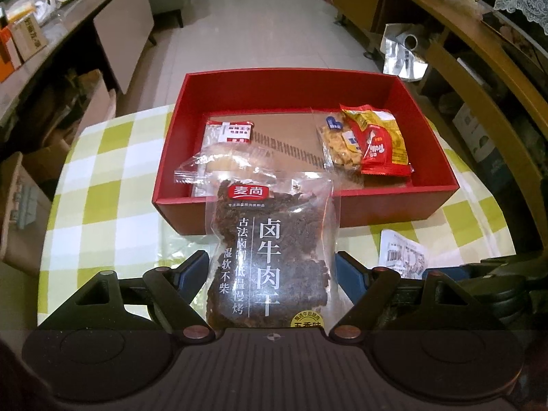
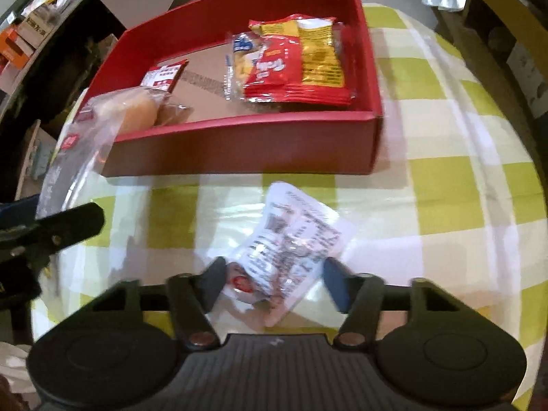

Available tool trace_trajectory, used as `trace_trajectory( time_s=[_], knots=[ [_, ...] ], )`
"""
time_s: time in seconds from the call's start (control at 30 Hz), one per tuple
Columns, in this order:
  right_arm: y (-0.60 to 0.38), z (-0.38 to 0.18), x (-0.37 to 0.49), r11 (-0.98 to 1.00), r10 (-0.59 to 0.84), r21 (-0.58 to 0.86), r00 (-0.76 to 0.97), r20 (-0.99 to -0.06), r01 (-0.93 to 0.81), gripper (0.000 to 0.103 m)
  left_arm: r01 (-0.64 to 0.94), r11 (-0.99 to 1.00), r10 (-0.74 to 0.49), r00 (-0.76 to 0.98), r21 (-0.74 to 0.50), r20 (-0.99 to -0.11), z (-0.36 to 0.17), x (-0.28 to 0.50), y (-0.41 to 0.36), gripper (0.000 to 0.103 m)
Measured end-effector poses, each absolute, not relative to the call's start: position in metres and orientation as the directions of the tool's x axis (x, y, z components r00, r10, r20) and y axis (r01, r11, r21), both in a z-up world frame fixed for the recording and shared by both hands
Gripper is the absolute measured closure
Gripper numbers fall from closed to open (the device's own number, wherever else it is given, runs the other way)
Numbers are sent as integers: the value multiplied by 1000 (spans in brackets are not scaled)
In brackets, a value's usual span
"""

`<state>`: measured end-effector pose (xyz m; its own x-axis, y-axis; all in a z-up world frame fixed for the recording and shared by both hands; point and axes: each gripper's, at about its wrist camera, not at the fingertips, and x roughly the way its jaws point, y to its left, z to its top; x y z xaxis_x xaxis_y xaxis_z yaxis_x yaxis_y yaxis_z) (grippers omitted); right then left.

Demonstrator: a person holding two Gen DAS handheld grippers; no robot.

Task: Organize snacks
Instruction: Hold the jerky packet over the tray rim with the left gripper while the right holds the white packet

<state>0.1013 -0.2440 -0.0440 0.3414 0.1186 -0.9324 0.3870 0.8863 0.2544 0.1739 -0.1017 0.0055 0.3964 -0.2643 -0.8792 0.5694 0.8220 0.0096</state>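
While the left hand-held gripper grips a clear pouch of dark beef jerky between its blue pads, the pouch hangs upright just in front of the near wall of the red box, its top edge overlapping that wall in the left wrist view. The red box stands on the table, which carries a green-and-white checked cloth. Inside the box, a red-and-yellow snack packet lies at the right side over a clear bag of yellow crisps; a small red-and-white packet lies at the left, and a clear bag of pale buns rests against the box's near-left corner. The right hand-held gripper points down at the table in front of the box, jaws parted around a small white printed sachet lying on the cloth; the left pad is close against it, the right pad stands apart from it, and blur hides whether either pad makes contact.
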Motion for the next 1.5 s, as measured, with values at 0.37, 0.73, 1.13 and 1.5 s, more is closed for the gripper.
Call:
trace_trajectory(
  time_s=[0.37,0.73,1.13,1.5],
  knots=[
    [-253,-35,90,947,-64,20,247,-967,321,50,581,814,-266,396,15,-879,4,173,-99,18],
    [-246,-48,118,999,-12,-5,222,-975,32,35,608,794,-284,388,13,-877,5,166,-103,18],
    [-255,-51,103,998,16,37,337,-941,57,27,603,798,-252,366,21,-896,-8,166,-112,18],
    [-262,-14,84,990,9,63,385,-923,129,46,625,781,-294,378,8,-878,5,159,-113,17]
  ],
)
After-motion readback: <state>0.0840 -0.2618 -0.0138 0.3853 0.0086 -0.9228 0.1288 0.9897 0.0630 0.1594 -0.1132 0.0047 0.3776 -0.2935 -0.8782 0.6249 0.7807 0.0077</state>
